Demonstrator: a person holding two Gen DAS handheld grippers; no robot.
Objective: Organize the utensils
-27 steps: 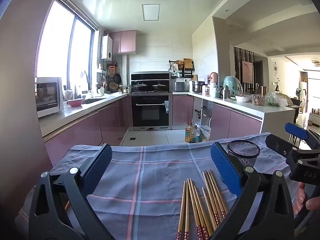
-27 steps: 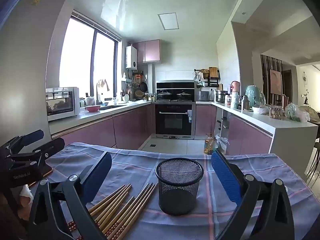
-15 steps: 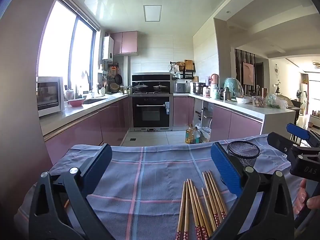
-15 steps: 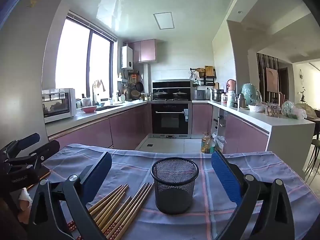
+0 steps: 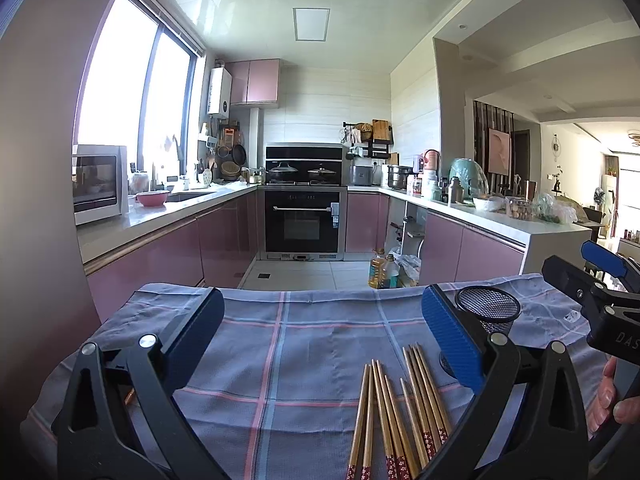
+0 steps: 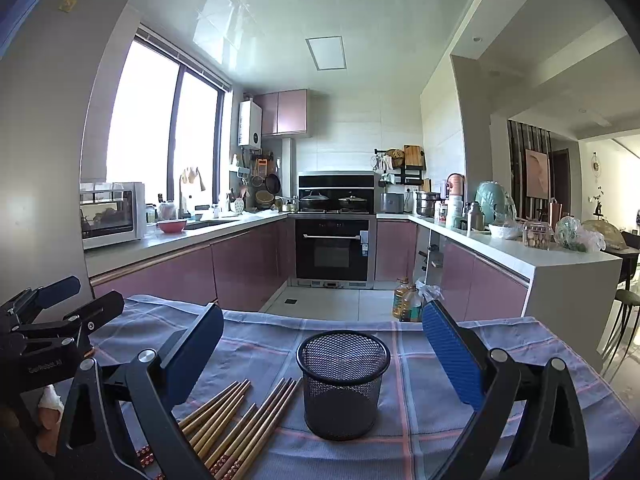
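Several wooden chopsticks (image 5: 394,412) with red patterned ends lie side by side on a blue checked cloth (image 5: 304,344). A black mesh cup (image 6: 343,384) stands upright to their right, with nothing showing inside. My left gripper (image 5: 320,344) hovers open above the cloth, the chopsticks low by its right finger. My right gripper (image 6: 322,352) is open too, level with the cup, which sits between its fingers without touching them. The chopsticks (image 6: 236,420) lie left of the cup. Each gripper shows at the edge of the other's view.
The table's far edge (image 6: 320,322) drops to the kitchen floor, where oil bottles (image 6: 406,300) stand. Pink cabinets and worktops run along both sides, with an oven (image 6: 332,252) at the back. A hand (image 5: 612,400) holds the right gripper's handle.
Both views have shifted slightly; the cup now sits a little lower and more central between the right fingers. Nothing on the cloth has moved.
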